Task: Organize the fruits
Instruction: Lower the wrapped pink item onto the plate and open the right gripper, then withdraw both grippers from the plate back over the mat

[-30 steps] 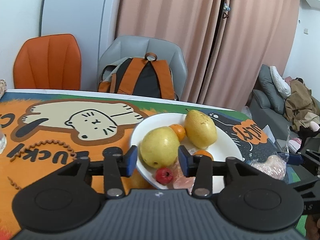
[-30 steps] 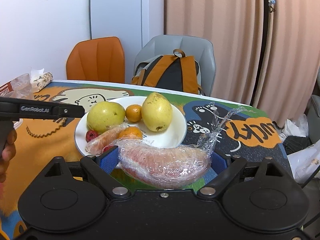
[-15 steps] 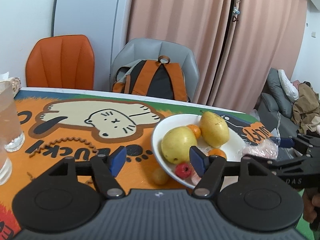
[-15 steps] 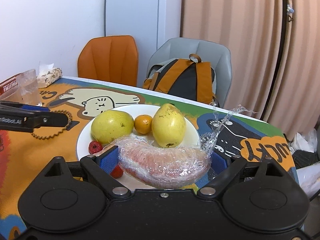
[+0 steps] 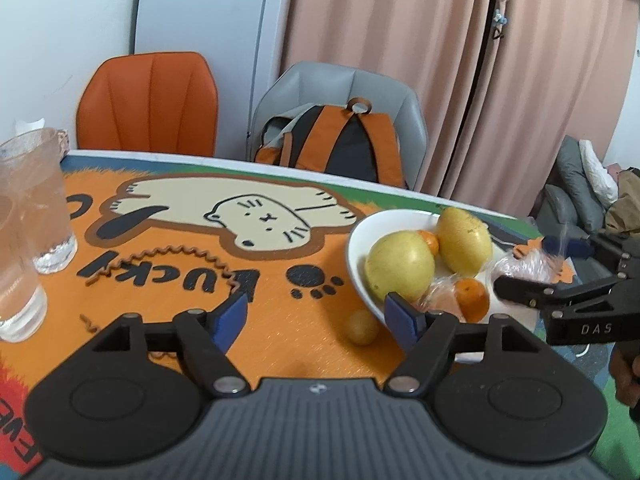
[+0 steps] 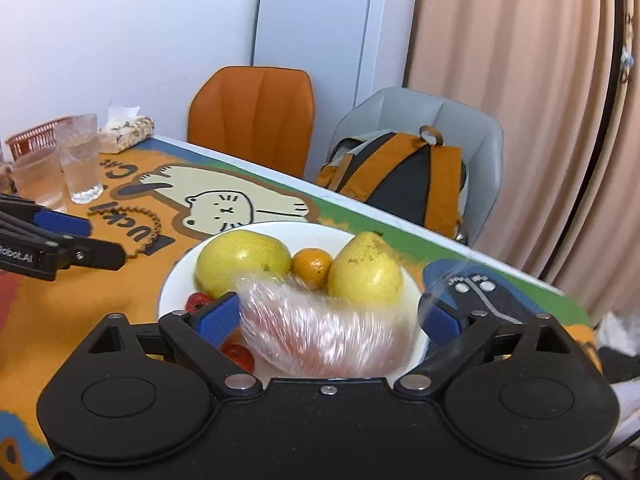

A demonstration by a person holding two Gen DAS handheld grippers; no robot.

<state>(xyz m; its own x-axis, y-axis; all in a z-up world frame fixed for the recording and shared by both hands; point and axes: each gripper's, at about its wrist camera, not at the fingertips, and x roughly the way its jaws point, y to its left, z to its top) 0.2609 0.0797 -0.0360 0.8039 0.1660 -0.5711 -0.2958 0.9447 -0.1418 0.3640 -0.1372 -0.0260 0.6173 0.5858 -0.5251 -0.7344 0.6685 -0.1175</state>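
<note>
A white plate (image 6: 280, 230) holds two yellow pears (image 6: 240, 258), a small orange (image 6: 312, 266) and red fruits (image 6: 199, 301). My right gripper (image 6: 328, 320) holds a pink fruit piece wrapped in plastic film (image 6: 324, 334) between its wide-set fingers, low over the plate's near side. In the left wrist view the plate (image 5: 360, 240) is at the right. My left gripper (image 5: 316, 316) is open and empty above the orange mat. A small yellow fruit (image 5: 362, 327) lies on the mat beside the plate. The right gripper (image 5: 560, 272) shows there too.
Two glasses (image 5: 32, 200) stand at the left of the table. A tissue pack (image 6: 126, 132) and a red basket (image 6: 34, 142) sit at the far left corner. An orange chair (image 5: 148, 104) and a grey chair with a backpack (image 5: 340, 148) stand behind the table.
My right gripper has carried the wrapped piece forward over the plate and lower. My left gripper has drawn back to the left, away from the plate, and its fingers have spread wider.
</note>
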